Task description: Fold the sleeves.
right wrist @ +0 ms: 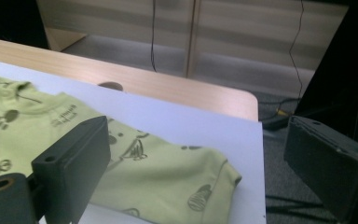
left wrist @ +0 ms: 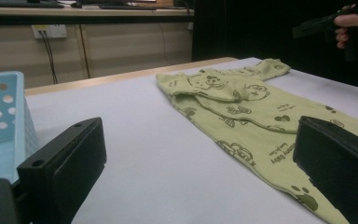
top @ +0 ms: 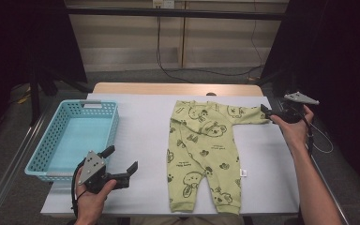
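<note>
Baby romper flat on table; both grippers spread, nothing between the jaws.

High view: green printed romper (top: 205, 152) lies flat on the white sheet (top: 145, 126), legs toward the person, one sleeve folded across the chest, the other stretched out to the right. Right gripper (top: 268, 111) sits just at that sleeve's cuff, jaws apart. Left gripper (top: 121, 161) hovers near the front edge, between the blue basket (top: 47, 154) and the romper, jaws wide, holding nothing. Left gripper view: jaws spread over bare sheet; romper (left wrist: 256, 116) lies ahead to the right, basket wall (left wrist: 2, 112) at the left, the other hand's gripper (left wrist: 307, 29) far off. Right gripper view: jaws stand wide above the sleeve cuff (right wrist: 191, 179); no contact with the cloth can be made out.
</note>
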Available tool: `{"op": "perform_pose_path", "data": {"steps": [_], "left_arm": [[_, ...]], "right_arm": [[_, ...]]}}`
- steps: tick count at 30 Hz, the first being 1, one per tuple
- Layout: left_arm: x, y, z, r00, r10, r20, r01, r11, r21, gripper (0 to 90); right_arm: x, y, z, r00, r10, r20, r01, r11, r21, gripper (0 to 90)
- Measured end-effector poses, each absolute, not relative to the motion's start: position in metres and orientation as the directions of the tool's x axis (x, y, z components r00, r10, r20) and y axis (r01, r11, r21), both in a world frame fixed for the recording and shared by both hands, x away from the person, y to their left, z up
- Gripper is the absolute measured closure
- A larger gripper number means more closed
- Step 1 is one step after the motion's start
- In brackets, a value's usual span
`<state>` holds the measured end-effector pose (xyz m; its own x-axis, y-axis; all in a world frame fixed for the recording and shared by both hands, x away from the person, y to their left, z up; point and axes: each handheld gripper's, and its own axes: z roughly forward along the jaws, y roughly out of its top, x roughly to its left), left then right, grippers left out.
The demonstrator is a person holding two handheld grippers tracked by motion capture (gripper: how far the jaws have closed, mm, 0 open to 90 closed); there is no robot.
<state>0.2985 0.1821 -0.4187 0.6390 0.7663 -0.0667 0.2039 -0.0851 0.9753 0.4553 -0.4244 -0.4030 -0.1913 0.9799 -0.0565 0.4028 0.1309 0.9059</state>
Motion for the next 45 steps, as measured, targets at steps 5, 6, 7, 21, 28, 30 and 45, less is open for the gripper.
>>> {"op": "perform_pose_path", "data": {"steps": [5, 6, 7, 21, 28, 30, 45], "left_arm": [[0.298, 0.178, -0.421, 0.651, 0.757, -0.059, 0.207, -0.103, 0.973, 2.9], [0.298, 0.177, -0.421, 0.652, 0.755, -0.066, 0.211, -0.097, 0.973, 3.1], [0.298, 0.177, -0.421, 0.653, 0.754, -0.068, 0.212, -0.096, 0.973, 3.1], [0.297, 0.173, -0.422, 0.664, 0.745, -0.066, 0.212, -0.103, 0.972, 3.1], [0.298, 0.174, -0.423, 0.658, 0.750, -0.064, 0.214, -0.105, 0.971, 3.1], [0.297, 0.173, -0.423, 0.660, 0.749, -0.063, 0.213, -0.106, 0.971, 3.2], [0.297, 0.176, -0.421, 0.645, 0.760, -0.077, 0.219, -0.087, 0.972, 3.2]], "right_arm": [[0.466, -0.429, -0.423, -0.171, 0.985, -0.027, 0.468, 0.105, 0.877, 16.5], [0.468, -0.429, -0.426, -0.169, 0.985, -0.030, 0.483, 0.109, 0.869, 19.6], [0.470, -0.430, -0.429, -0.167, 0.985, -0.033, 0.497, 0.113, 0.860, 22.5], [0.479, -0.445, -0.450, -0.127, 0.991, -0.047, 0.604, 0.115, 0.789, 58.3], [0.482, -0.445, -0.459, -0.093, 0.996, -0.008, 0.641, 0.066, 0.765, 61.9], [0.482, -0.444, -0.462, -0.077, 0.997, -0.005, 0.649, 0.054, 0.759, 63.3], [0.482, -0.440, -0.461, -0.090, 0.996, 0.013, 0.651, 0.049, 0.758, 88.0]]}}
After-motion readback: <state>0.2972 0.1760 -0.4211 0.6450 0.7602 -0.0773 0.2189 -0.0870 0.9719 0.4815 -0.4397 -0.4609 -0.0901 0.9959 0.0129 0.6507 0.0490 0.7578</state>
